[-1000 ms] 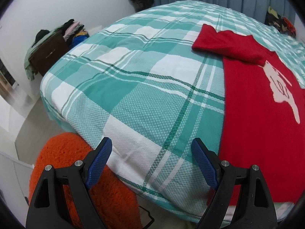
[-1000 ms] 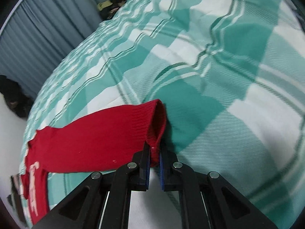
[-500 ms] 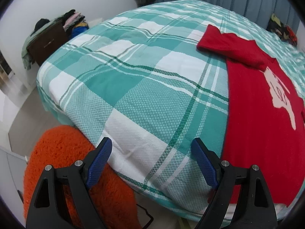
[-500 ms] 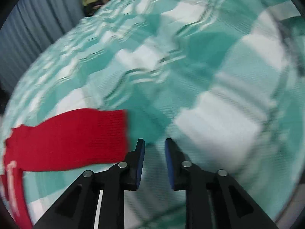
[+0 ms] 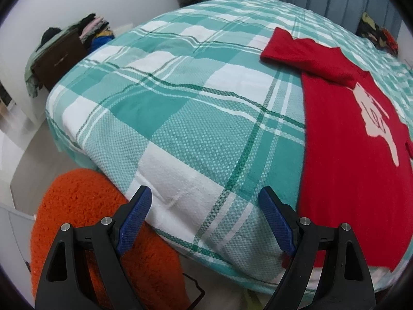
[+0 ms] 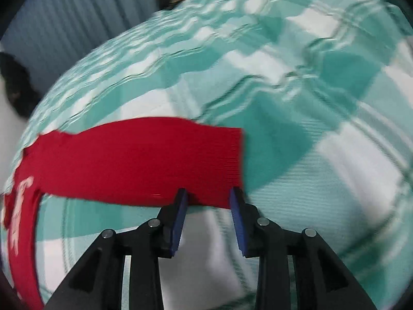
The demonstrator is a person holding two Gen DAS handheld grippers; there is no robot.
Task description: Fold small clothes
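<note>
- Red knitted sweater with a white chest motif [image 5: 346,155]: lies face up and spread flat on the teal-and-white checked bedspread [image 5: 180,118], occupying the 3 o'clock side of the left wrist view, its hem toward the near edge of the bed.
- Red knitted sleeve [image 6: 139,162]: extends straight out from the body across the bedspread; in the right wrist view it runs from 9 o'clock toward the centre, its ribbed cuff end lying flat on the cloth.
- Right hand-held gripper [image 6: 208,199]: released, the jaws parted and holding nothing; the blue fingertips [image 6: 180,206] sit at the near edge of the cuff. Whether they touch the knit cannot be told, as this view is motion-blurred.
- Left hand-held gripper [image 5: 204,204]: released and empty, jaws wide apart, poised above the near corner of the bed, with the sweater's hem just beside its 3 o'clock fingertip.
- Progress, as judged: the garment appears only laid out and smoothed; no fold of body or sleeve is visible, so the sleeves remain to be turned inward and the body doubled.
- Surroundings: a fuzzy orange cushion [image 5: 85,232] at 7 o'clock below the bed, and a brown drawer unit draped with clothes [image 5: 59,56] at 10 o'clock.
</note>
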